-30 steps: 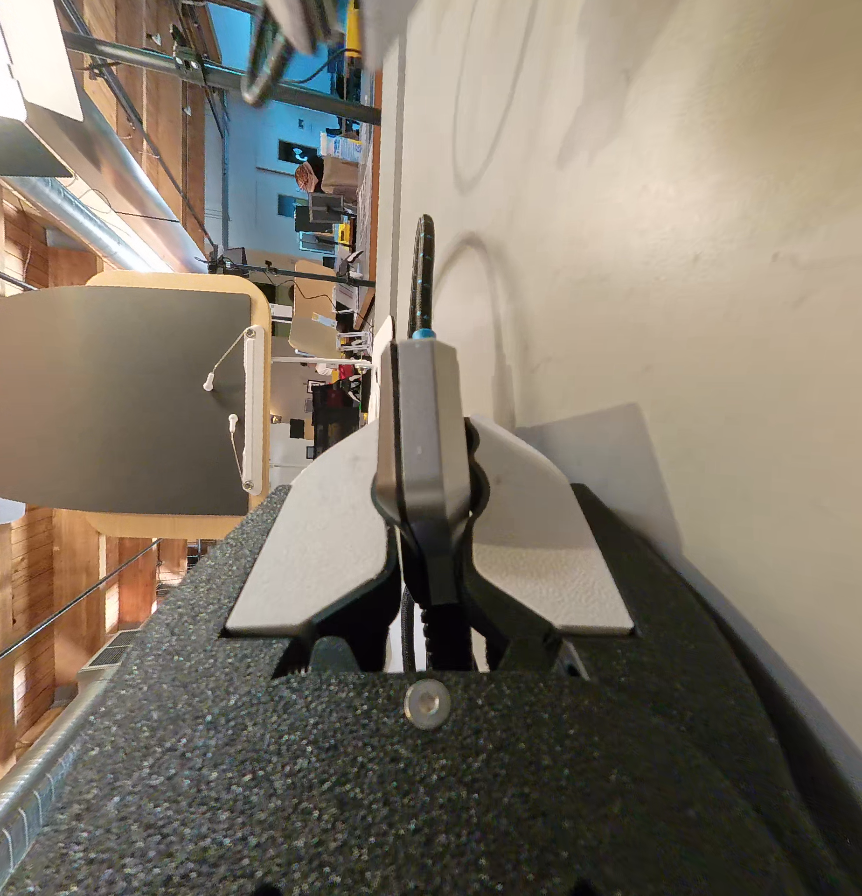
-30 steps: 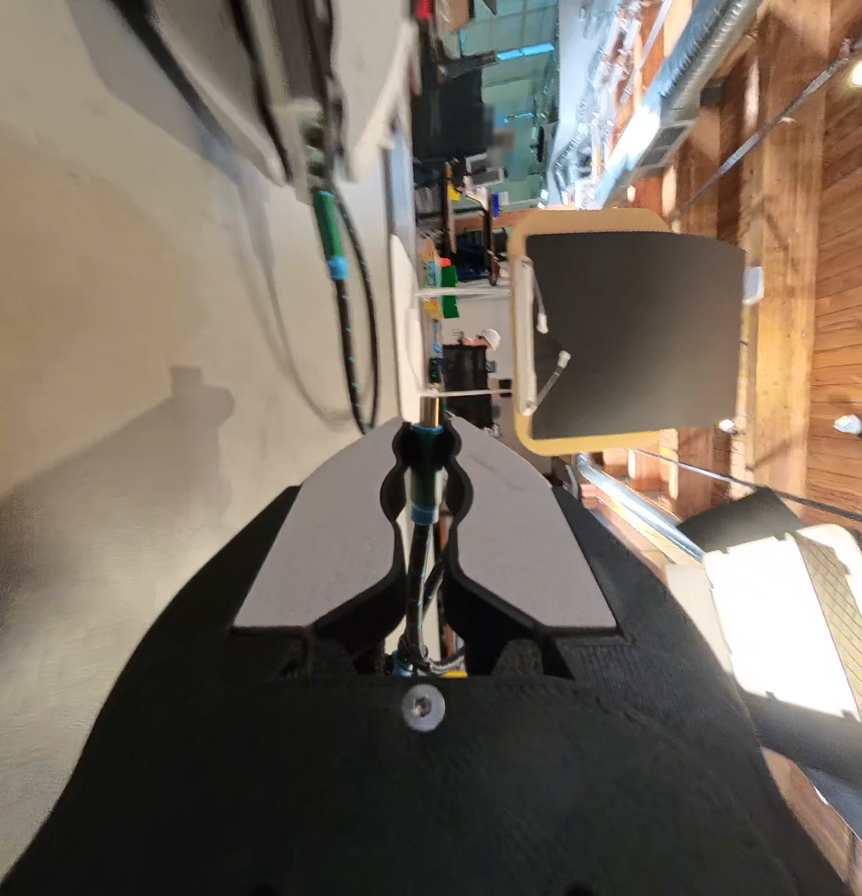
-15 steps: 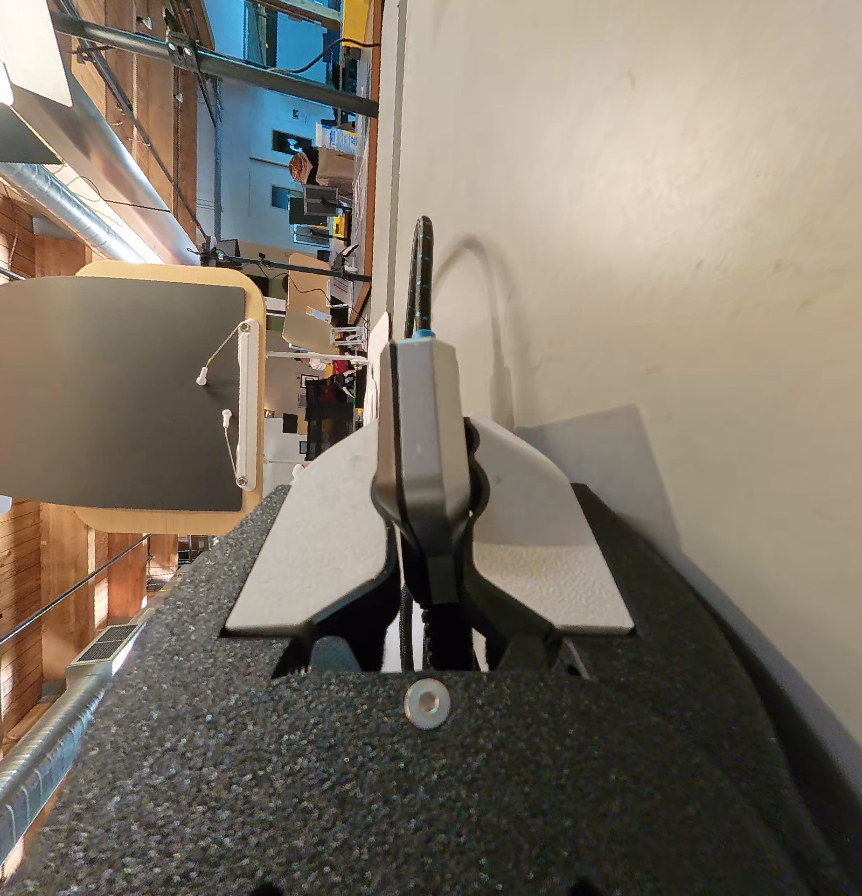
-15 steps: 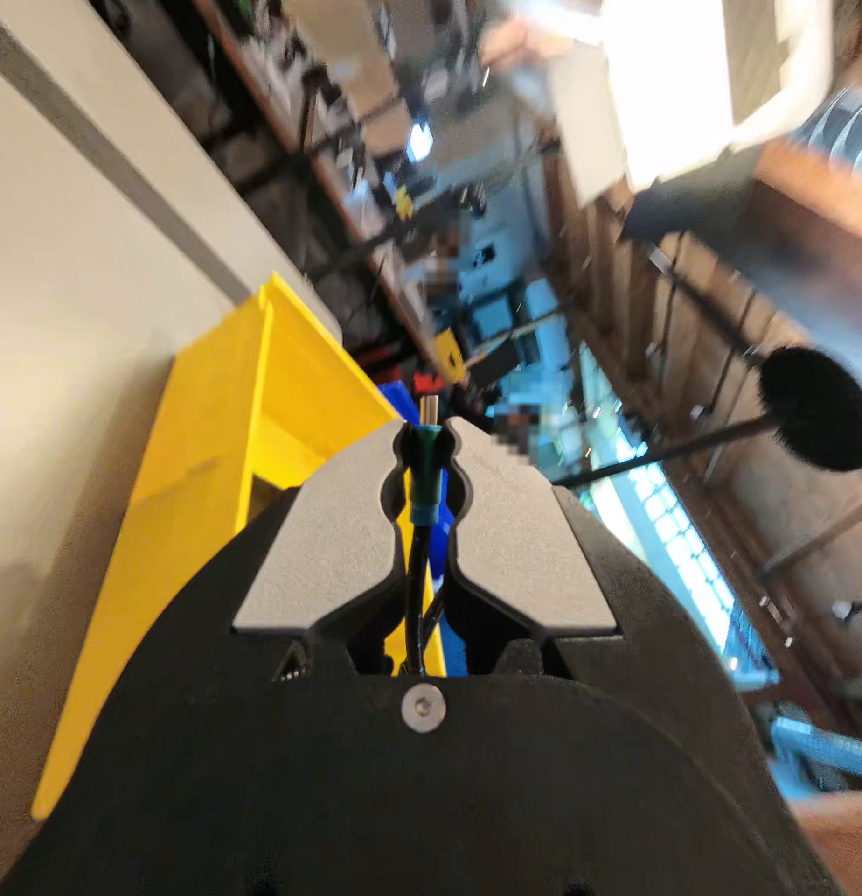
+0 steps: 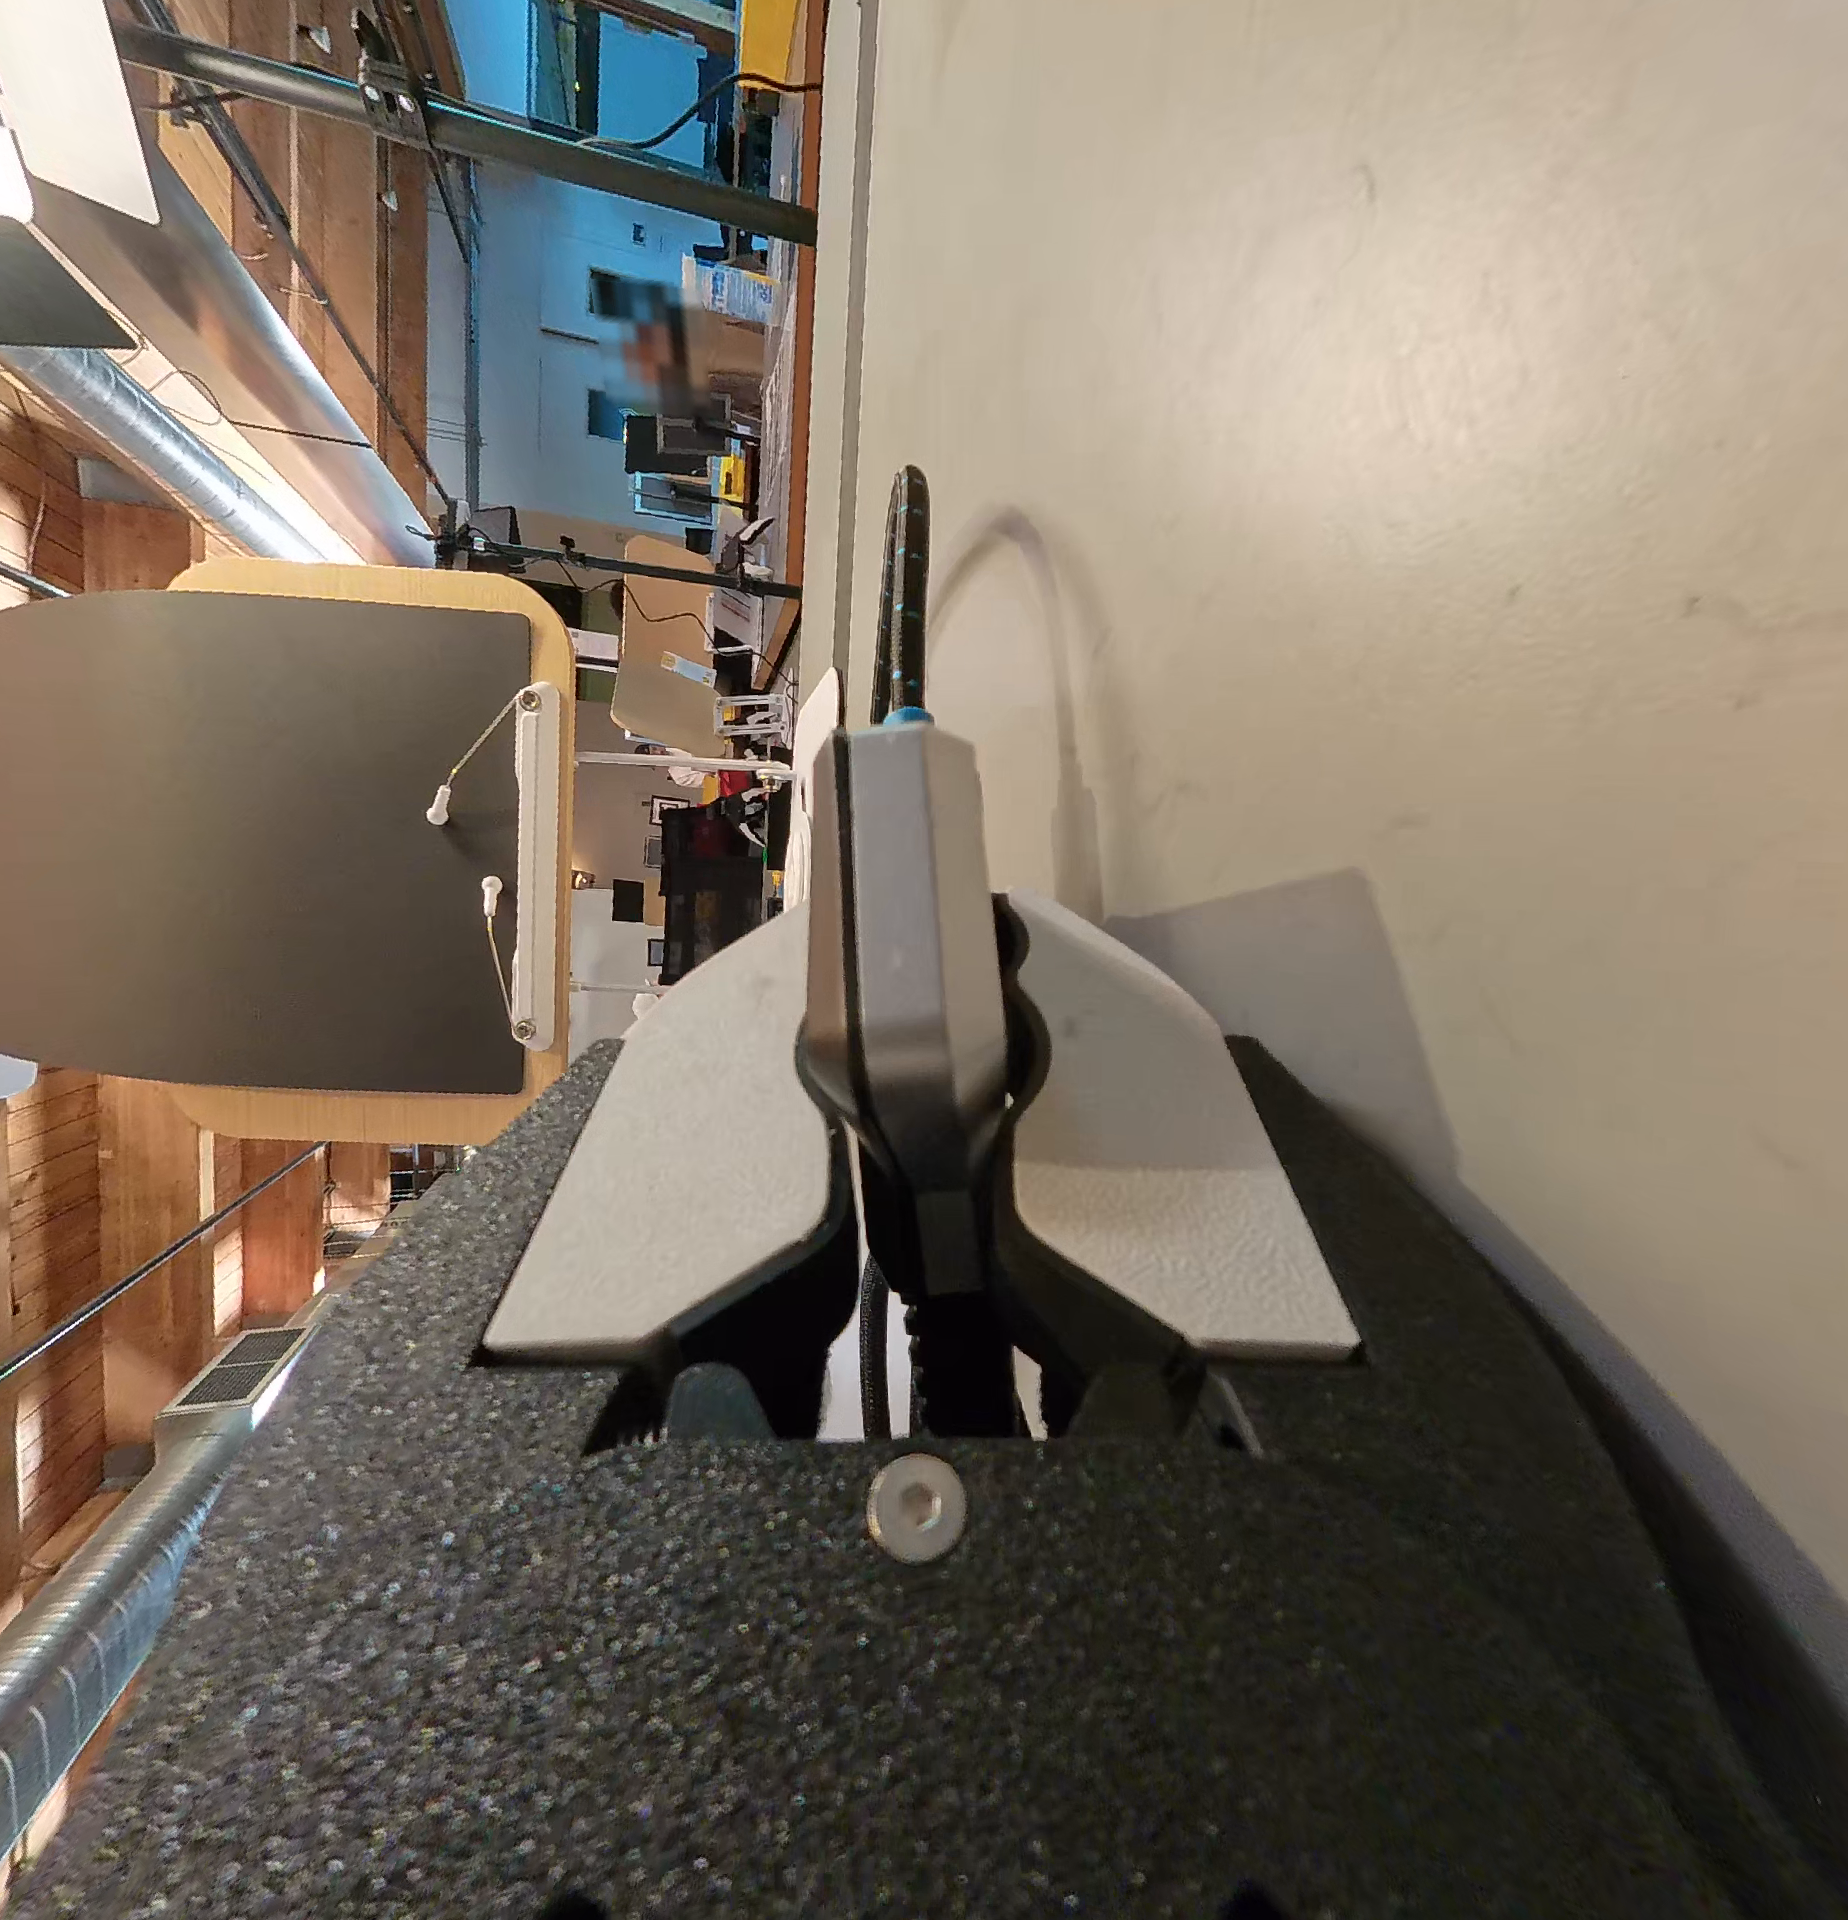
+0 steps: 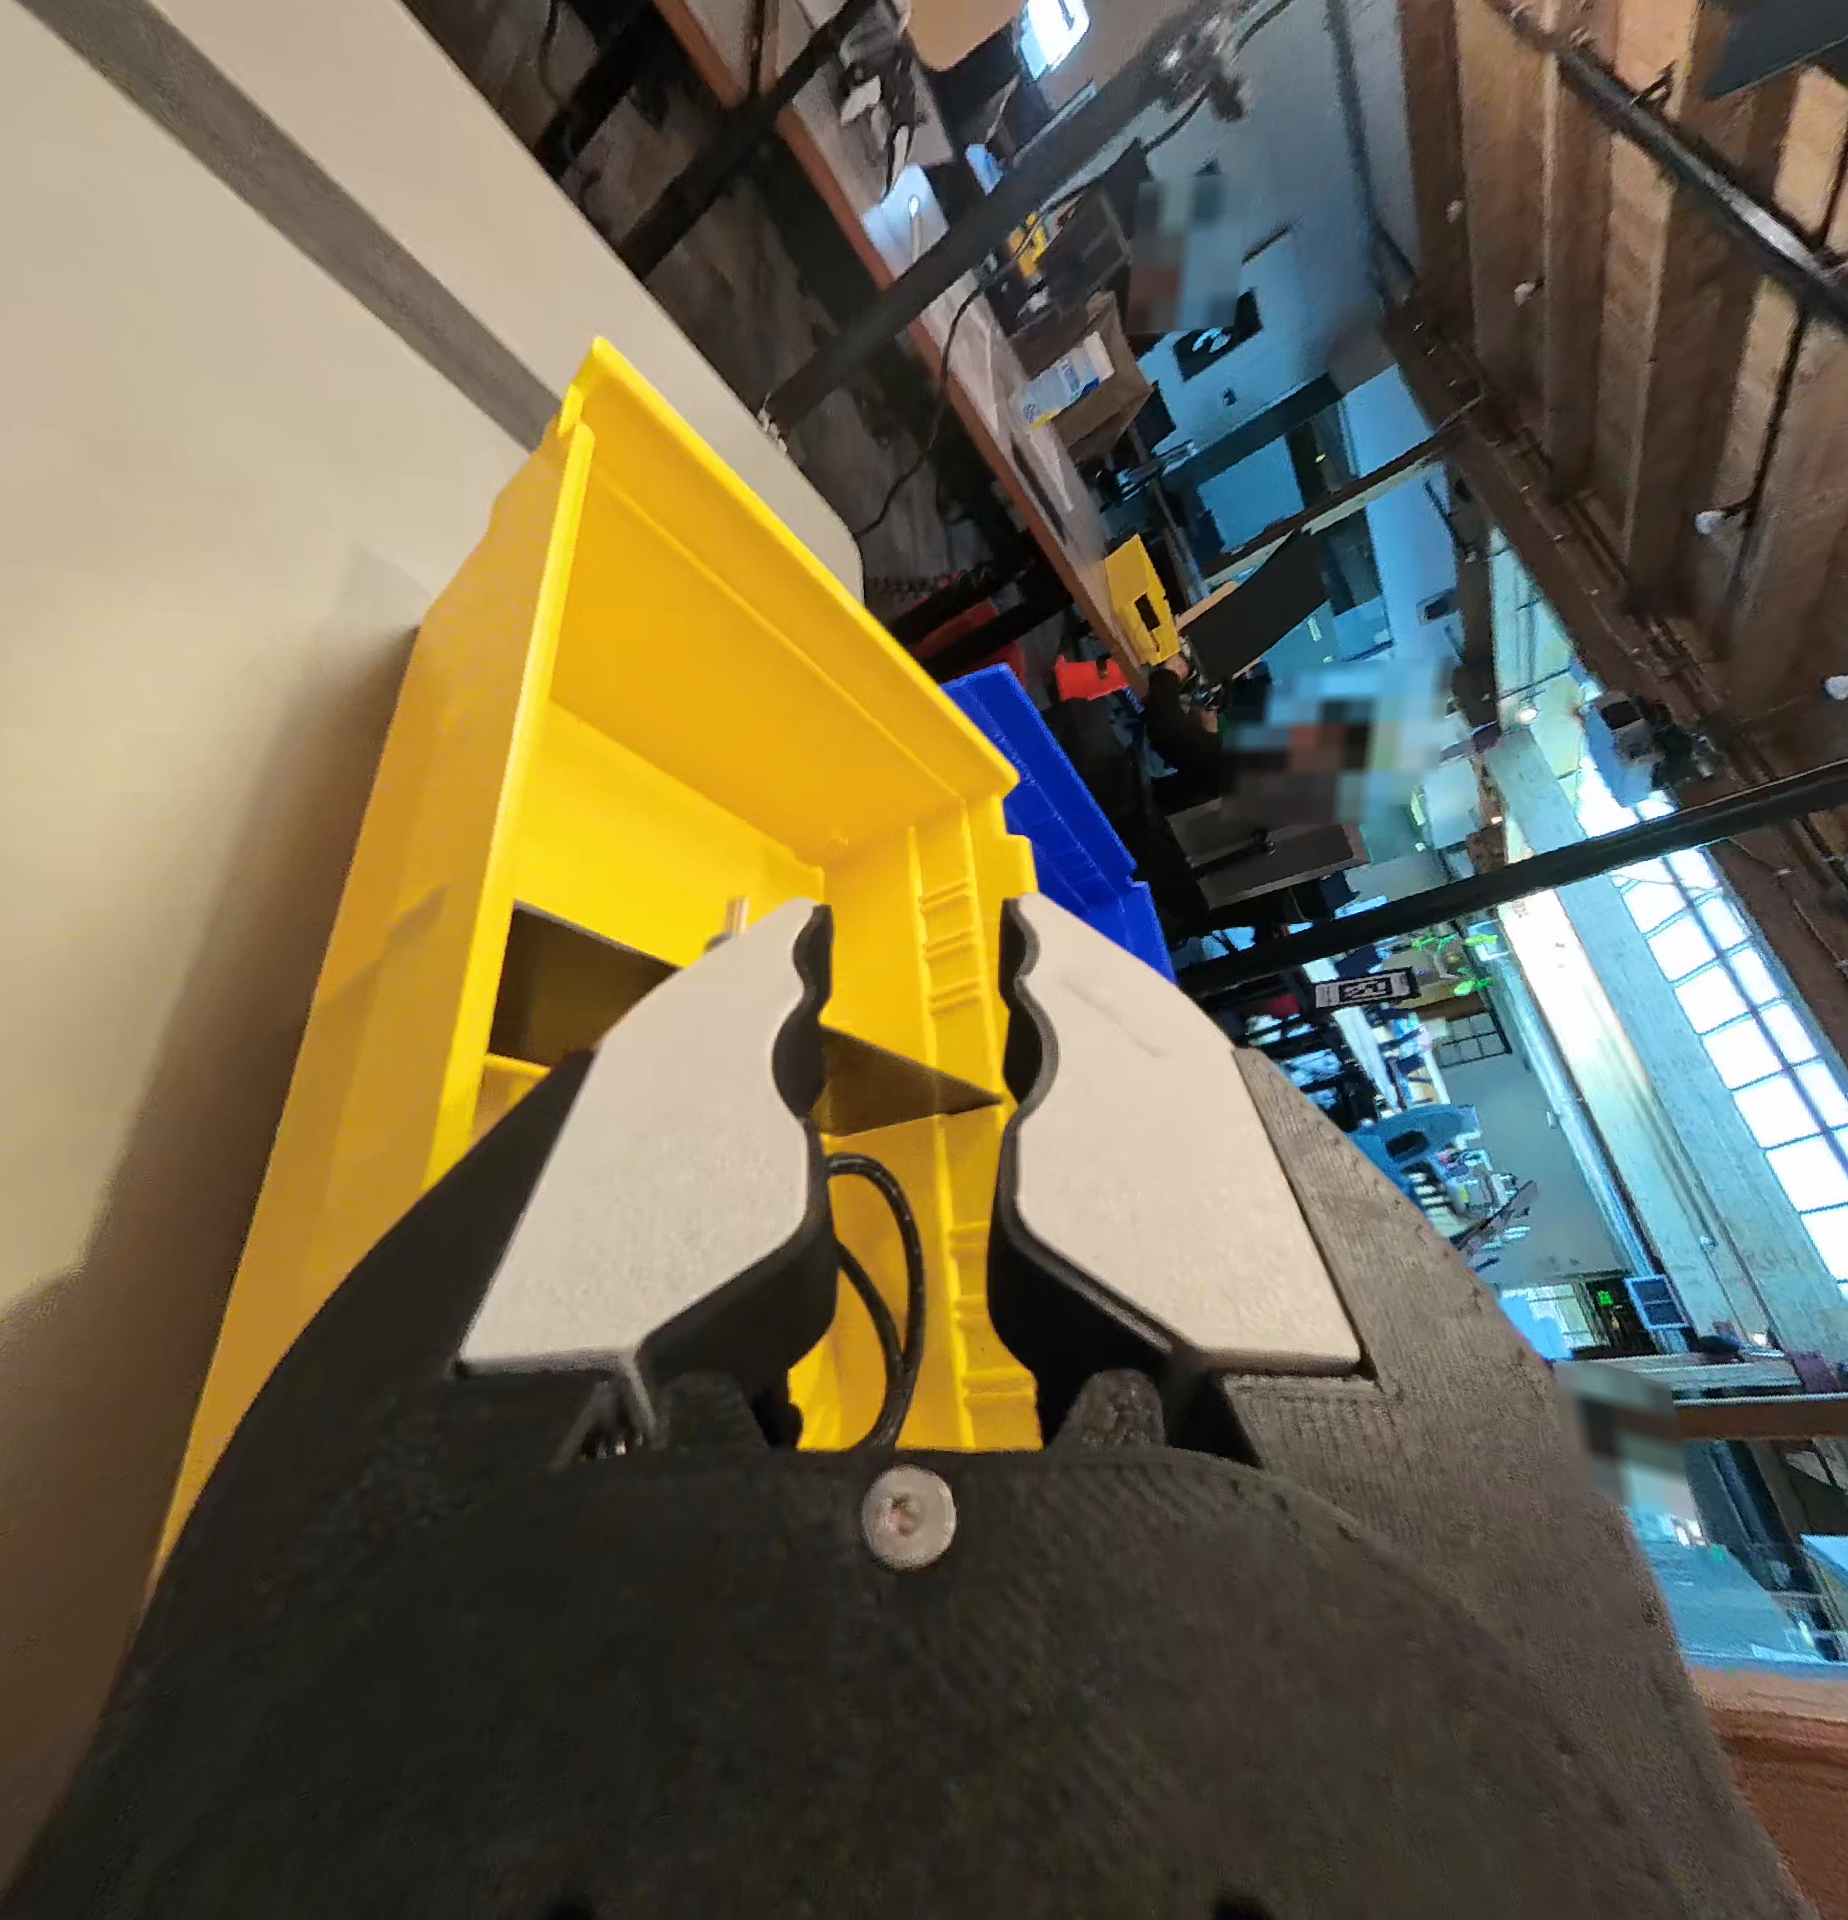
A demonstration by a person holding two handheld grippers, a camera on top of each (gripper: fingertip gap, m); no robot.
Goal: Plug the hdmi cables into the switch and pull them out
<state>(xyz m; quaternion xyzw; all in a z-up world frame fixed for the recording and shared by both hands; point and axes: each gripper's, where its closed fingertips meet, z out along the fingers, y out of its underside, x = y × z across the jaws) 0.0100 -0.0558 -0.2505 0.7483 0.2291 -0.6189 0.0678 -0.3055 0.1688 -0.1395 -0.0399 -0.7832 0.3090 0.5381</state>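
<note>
My left gripper [image 5: 904, 935] is shut on the grey HDMI switch [image 5: 889, 925], held on edge beside the white table top [image 5: 1419, 520]. A black braided cable with blue flecks [image 5: 904, 582] runs out of the switch's far end in an arc. My right gripper [image 6: 909, 935] is open and empty over a yellow bin [image 6: 691, 675]. A black HDMI cable [image 6: 889, 1247] lies looped inside the bin, seen between the fingers, with a metal plug tip [image 6: 735, 914] showing past the left finger.
A blue bin [image 6: 1055, 821] stands behind the yellow one at the table's edge [image 6: 307, 197]. A black panel with a wooden rim [image 5: 245, 842] stands beyond the table in the left wrist view. Workshop benches and shelves fill the background. Some 40 cm of space lies between my two pairs of fingers.
My right gripper swung from near the switch to over the yellow bin, then opened and let go of the cable, which now lies in the bin. The left gripper has stayed still on the switch.
</note>
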